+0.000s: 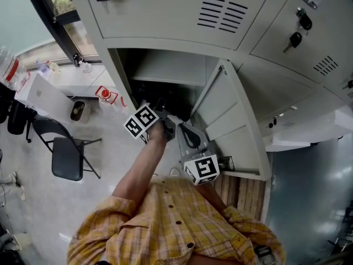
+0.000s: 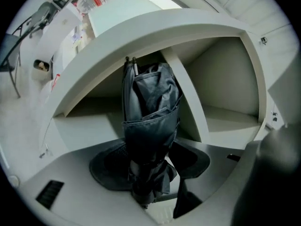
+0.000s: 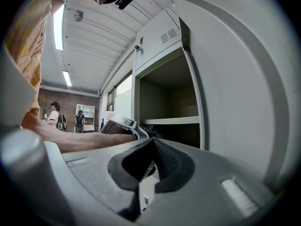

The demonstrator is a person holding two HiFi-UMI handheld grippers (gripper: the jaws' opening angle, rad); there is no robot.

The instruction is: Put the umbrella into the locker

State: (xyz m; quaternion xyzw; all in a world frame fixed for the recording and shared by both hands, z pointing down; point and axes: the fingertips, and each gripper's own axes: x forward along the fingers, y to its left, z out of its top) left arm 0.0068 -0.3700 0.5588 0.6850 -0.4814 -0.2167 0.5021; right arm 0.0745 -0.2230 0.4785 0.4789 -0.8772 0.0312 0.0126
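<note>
Grey lockers (image 1: 165, 10) (keys (image 1: 296, 39) in doors), window (image 1: 63, 1), white table (image 1: 41, 95), black folding chair (image 1: 67, 159), pale floor (image 1: 33, 203), ceiling strip lights (image 3: 58, 27)

— Where is there room at the locker (image 1: 165, 73)?

— Its mouth stands open. Under the shelf (image 3: 171, 120) there is free space either side of the umbrella (image 2: 150, 121), which the left gripper (image 2: 150, 173) clamps in the middle of the opening.

— And what stands in the way?

— The door (image 1: 229, 120) angles out from the locker's right edge, and the right gripper (image 3: 149, 147), jaws together, sits just beside it. A chair (image 1: 66, 153) stands well left of the locker.
</note>
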